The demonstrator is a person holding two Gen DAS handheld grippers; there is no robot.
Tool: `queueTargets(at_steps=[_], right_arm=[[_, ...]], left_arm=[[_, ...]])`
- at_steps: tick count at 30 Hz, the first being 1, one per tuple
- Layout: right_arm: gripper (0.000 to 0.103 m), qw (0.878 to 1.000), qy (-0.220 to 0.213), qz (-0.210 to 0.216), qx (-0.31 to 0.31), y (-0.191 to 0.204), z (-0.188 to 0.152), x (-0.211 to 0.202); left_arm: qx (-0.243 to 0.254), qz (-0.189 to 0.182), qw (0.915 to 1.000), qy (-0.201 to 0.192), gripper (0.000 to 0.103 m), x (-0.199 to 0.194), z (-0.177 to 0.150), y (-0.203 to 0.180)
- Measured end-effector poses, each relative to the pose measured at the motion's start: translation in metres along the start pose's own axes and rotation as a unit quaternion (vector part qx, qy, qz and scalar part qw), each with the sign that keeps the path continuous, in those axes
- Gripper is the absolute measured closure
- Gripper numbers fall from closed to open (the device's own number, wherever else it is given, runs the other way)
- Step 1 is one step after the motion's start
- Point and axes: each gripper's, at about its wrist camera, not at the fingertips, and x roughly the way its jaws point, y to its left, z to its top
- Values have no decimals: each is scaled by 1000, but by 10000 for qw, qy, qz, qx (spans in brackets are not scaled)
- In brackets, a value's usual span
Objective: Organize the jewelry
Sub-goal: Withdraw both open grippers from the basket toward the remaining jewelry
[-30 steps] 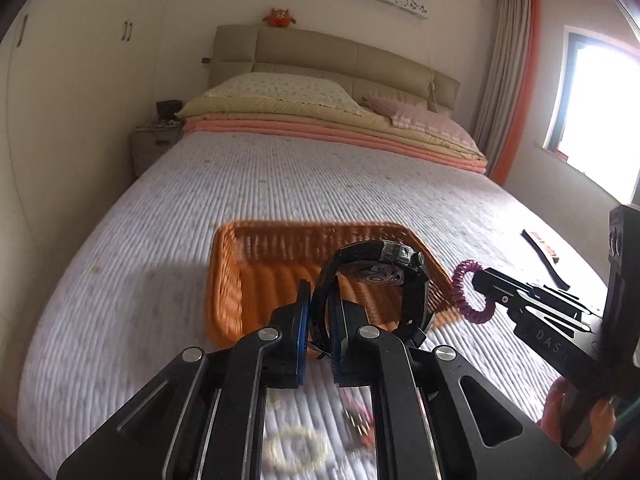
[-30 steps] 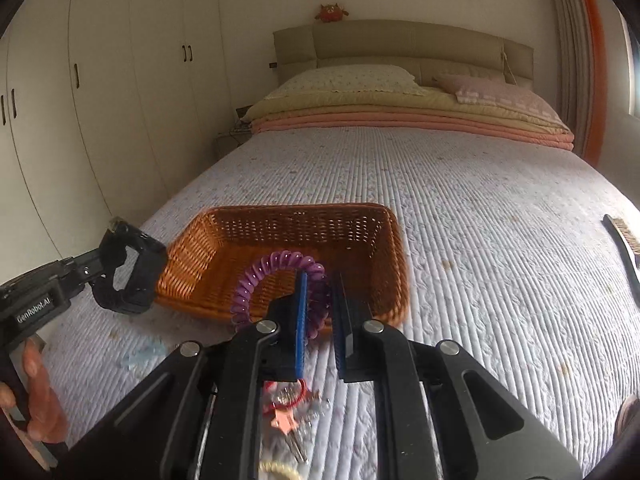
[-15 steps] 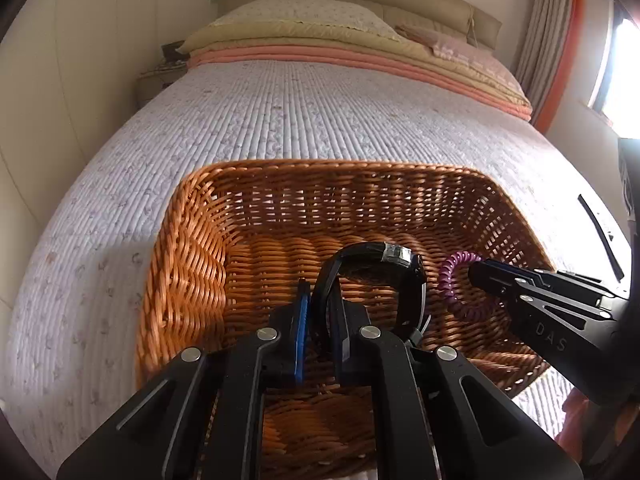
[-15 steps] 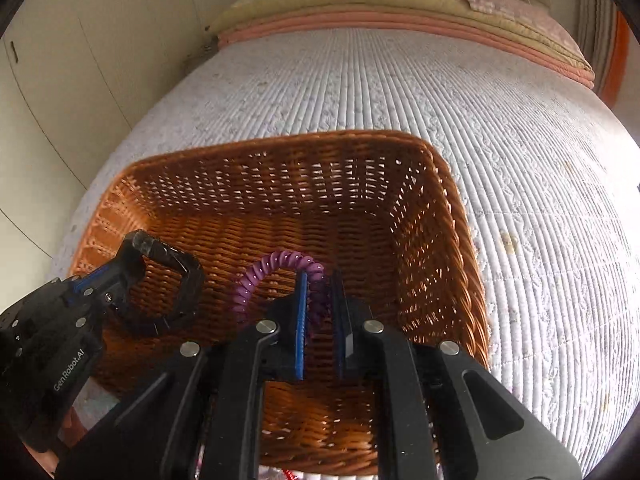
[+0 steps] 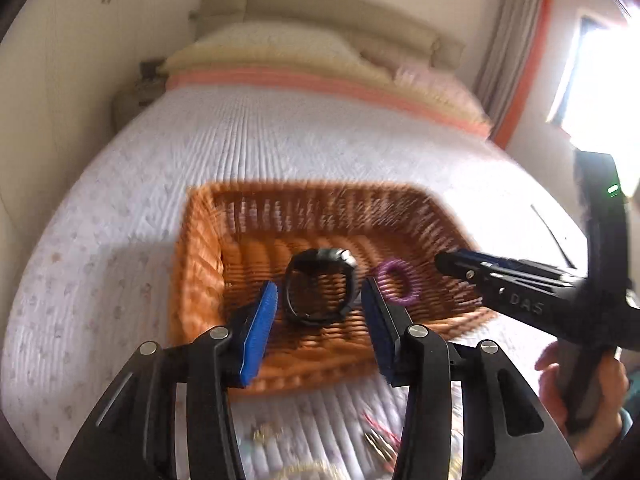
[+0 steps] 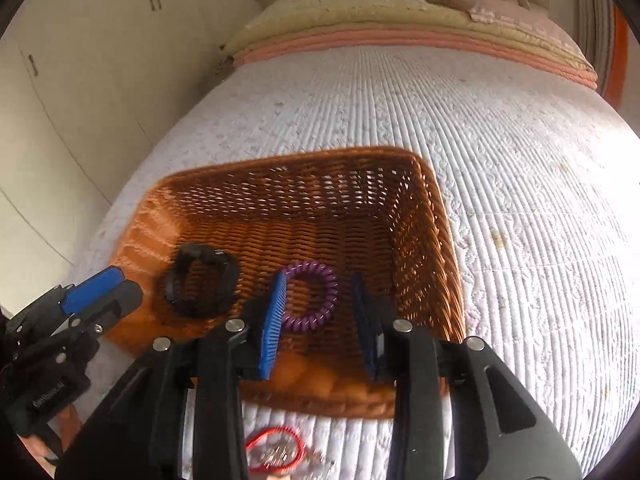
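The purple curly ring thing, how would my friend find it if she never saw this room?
Look on the white bed for the orange woven basket. Two rings lie on its bottom. She wants the purple spiral coil, like a phone cord; its neighbour, the watch, is black.

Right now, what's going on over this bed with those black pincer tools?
A person is tidying jewelry into a wicker basket on the bed. The left gripper has just opened and let go of a black watch; the right gripper has just opened and released a purple coil bracelet. Both pieces sit in the basket, and more trinkets wait on the bedspread.
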Motion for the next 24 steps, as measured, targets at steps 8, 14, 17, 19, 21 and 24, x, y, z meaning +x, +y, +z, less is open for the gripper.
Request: queueTargets(at_steps=[8, 14, 17, 19, 21, 24], right_arm=[[71, 9950, -833, 394, -373, 15, -50, -90], [60, 9917, -1173, 152, -511, 11, -122, -107], [60, 9930, -1081, 95, -474, 9, -145, -99], [60, 9951, -887, 55, -423, 6, -158, -88], [60, 9968, -699, 152, -367, 1, -169, -85], [60, 9982, -496, 154, -310, 0, -178, -74]], left_arm=[[-128, -273, 9942, -1034, 47, -136, -36, 3], [-629, -169, 9892, -1312, 47, -177, -93, 23], [-778, -136, 9902, -1148, 47, -172, -114, 32], [-874, -111, 9918, -923, 47, -159, -126, 38], [-930, -82, 9931, -714, 47, -145, -135, 40], [-949, -58, 9946, -409, 47, -124, -144, 41]])
